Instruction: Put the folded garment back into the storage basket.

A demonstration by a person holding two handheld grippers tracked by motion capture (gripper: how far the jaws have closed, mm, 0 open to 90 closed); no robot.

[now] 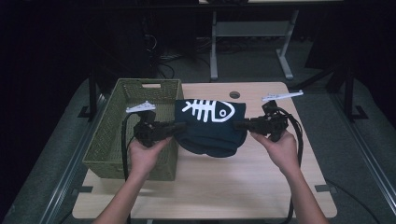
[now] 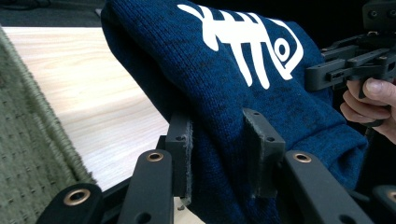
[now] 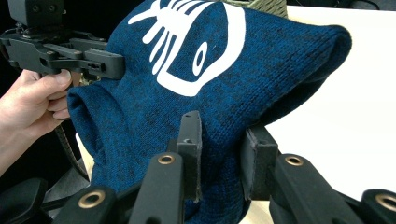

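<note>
A dark blue sweater with a white fish skeleton printed on it hangs folded above the middle of the table, stretched between the two tongs. The left tongs pinch its left edge, the right tongs its right edge, cloth bunched between both pairs of jaws. Just left of it sits a green woven basket, its near wall beside the left hand.
</note>
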